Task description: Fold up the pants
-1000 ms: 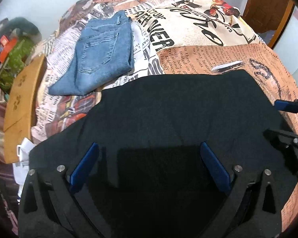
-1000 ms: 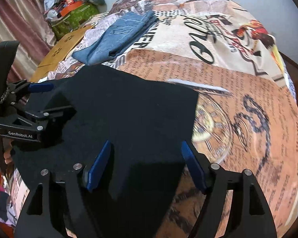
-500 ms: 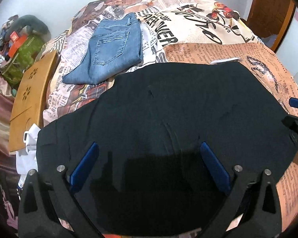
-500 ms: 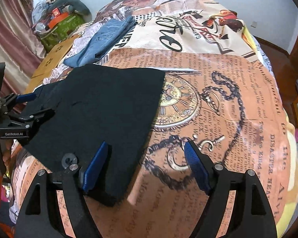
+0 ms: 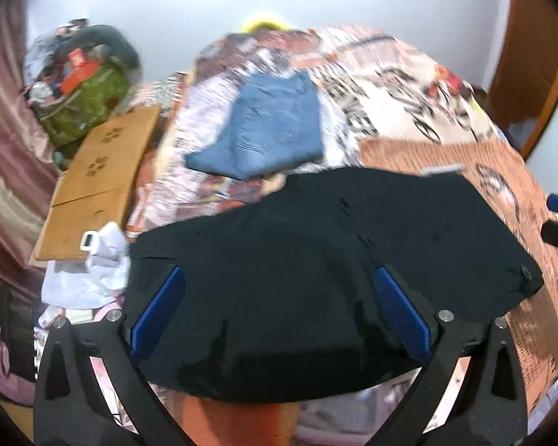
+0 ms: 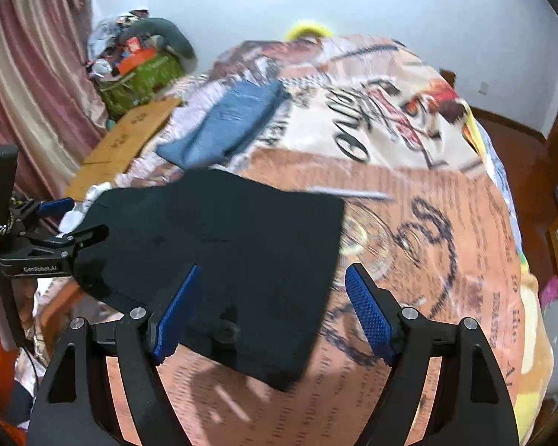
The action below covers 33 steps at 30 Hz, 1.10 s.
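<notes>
Lying on one printed bedspread (image 6: 409,200): one folded black pants (image 6: 219,245), one folded blue jeans (image 5: 271,126) at 12 o'clock; left gripper (image 5: 279,312) and right gripper (image 6: 271,308) both gape empty.

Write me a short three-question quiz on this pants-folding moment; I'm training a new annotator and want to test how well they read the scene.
1. True or false: the black pants are clamped in the left gripper.
2. Which garment lies farther up the bed, beyond the black pants? A) blue jeans B) a red sweater C) a white towel
3. Fill in: the brown flat thing left of the bedspread is a piece of ____.

Key
1. False: both the left gripper and the right gripper stand open above the cloth.
2. A, the folded blue jeans.
3. Cardboard.
</notes>
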### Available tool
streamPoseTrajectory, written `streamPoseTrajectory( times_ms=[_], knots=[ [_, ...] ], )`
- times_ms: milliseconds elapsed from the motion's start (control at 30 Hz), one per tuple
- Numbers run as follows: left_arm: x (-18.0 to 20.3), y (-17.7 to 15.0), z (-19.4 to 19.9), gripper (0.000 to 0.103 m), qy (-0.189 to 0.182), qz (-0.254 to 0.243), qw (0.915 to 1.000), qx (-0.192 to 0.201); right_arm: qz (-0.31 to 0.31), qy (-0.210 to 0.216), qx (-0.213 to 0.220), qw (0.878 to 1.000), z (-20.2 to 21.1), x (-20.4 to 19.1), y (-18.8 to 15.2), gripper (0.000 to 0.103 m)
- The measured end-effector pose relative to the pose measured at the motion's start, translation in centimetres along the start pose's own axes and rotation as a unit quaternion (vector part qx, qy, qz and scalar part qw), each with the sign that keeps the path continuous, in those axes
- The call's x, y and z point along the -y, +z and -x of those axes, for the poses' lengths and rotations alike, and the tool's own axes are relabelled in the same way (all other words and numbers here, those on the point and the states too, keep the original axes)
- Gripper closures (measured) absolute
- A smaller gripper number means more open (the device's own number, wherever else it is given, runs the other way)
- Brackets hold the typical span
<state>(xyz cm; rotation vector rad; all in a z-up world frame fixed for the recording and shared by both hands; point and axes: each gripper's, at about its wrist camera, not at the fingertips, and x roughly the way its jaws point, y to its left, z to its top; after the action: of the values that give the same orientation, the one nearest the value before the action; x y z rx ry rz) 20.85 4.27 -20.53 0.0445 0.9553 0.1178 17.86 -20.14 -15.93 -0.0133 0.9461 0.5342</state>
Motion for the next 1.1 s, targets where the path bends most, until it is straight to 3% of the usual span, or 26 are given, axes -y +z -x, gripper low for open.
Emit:
streamPoseTrajectory(
  times_ms=[200,333,467,600,667,833,967,1100],
  knots=[
    [-5.5,-1.4,1.2,0.0,0.011,0.065,0.9978,0.002,0.039,0.013,0.009,0.999,-0.7,-3.6,0.9,0.024],
    [-9.8,-3.6,0.1,0.0,0.003,0.128,0.9913,-0.028,0.057,0.02,-0.009,0.998,-2.5,-5.3,0.9,0.024],
    [-13.3,-6.3,-1.5,0.0,-0.023,0.206,0.976,-0.065,0.058,0.028,-0.037,0.997,-4.8,-6.3,0.5,0.024],
    [-15.6,-9.0,-3.6,0.0,-0.071,0.268,0.9544,-0.111,0.037,0.031,-0.077,0.996,-7.2,-6.1,-0.3,0.024],
    [-15.9,-10.0,-4.4,0.0,-0.083,0.284,0.9468,-0.127,0.029,0.032,-0.097,0.994,-8.2,-6.1,-0.9,0.024],
    [-15.8,-12.1,-6.6,0.0,-0.135,0.323,0.9214,-0.169,0.039,0.023,-0.094,0.995,-8.1,-6.4,-1.4,0.019],
    [-15.4,-11.8,-6.8,0.0,-0.154,0.328,0.9171,-0.167,0.039,0.023,-0.095,0.994,-8.1,-6.4,-1.5,0.017],
    [-15.4,-11.9,-8.2,0.0,-0.22,0.357,0.891,-0.174,0.038,0.025,-0.095,0.994,-8.3,-6.4,-1.4,0.016]
  ],
)
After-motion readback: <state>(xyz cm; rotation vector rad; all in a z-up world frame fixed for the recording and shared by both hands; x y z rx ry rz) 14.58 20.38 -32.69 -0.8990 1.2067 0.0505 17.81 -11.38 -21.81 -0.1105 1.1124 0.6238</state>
